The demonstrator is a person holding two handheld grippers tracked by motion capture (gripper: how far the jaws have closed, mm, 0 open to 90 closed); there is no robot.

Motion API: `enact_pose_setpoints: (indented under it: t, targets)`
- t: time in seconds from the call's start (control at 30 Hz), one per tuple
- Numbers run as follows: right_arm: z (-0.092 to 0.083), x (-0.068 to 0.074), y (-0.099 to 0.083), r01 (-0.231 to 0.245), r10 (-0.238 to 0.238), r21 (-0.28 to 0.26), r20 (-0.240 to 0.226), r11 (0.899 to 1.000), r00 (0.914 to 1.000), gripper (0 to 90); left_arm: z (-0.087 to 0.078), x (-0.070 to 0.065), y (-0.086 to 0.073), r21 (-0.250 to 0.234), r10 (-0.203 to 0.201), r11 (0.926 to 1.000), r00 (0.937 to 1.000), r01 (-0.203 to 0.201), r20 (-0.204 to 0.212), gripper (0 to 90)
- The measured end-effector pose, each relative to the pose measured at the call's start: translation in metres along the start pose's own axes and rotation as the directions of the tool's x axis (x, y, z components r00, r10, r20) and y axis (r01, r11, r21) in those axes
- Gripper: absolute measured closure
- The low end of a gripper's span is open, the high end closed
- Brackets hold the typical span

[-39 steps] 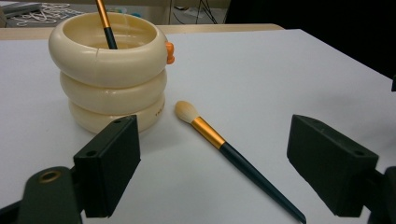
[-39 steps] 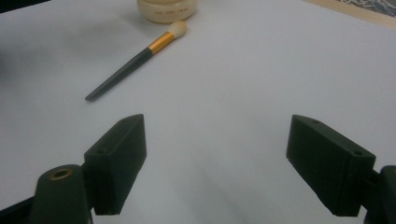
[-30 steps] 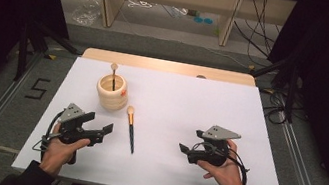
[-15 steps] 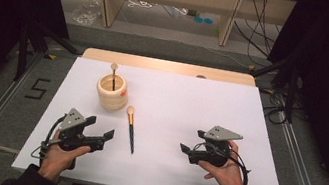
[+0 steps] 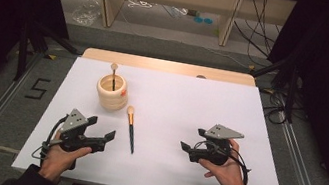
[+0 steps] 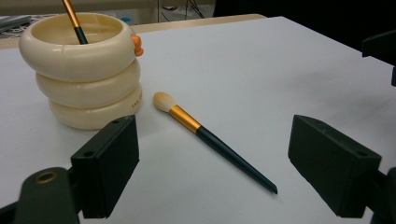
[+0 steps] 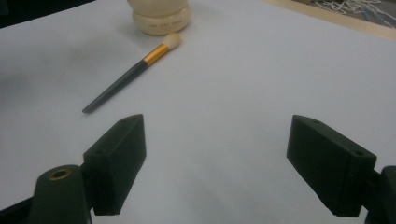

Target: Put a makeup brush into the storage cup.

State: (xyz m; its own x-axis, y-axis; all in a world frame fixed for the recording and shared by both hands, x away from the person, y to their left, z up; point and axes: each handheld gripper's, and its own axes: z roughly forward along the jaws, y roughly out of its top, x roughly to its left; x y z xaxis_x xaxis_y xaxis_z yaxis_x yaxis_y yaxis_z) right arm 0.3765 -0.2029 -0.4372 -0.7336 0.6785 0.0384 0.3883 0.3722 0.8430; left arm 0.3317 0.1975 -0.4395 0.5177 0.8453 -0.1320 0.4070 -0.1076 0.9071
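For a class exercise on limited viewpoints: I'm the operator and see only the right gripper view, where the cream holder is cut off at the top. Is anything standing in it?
Observer: Yes, a second brush stands in the holder, bristles up.
Operator: Where is the left gripper?
Observer: The left gripper is left of the loose brush, beside its handle, jaws open, not touching it.
Operator: Anything on the holder's far side?
Observer: A small orange bit sticks out at its top ring.

Dark sleeves at both wrists. Left gripper (image 5: 103, 139) and right gripper (image 5: 185, 148) were black, grey triangular top plates, trailing black cables.
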Motion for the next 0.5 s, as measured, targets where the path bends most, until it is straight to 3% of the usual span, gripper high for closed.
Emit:
enact_pose_setpoints:
  t: [0.27, 0.5]
  targets:
    - [0.002, 0.006, 0.015, 0.038, -0.038, -0.006, 0.030, 0.999, 0.9988, 20.6, -0.003, 0.000, -0.001, -0.008, 0.009, 0.9999, 1.0000, -0.009, -0.002, 16.1]
    - [0.018, 0.010, 0.031, 0.074, -0.074, 0.021, 0.030, 0.997, 0.9968, 21.0, -0.002, 0.000, -0.001, 0.000, 0.013, 0.9999, 0.9999, -0.013, 0.005, 16.1]
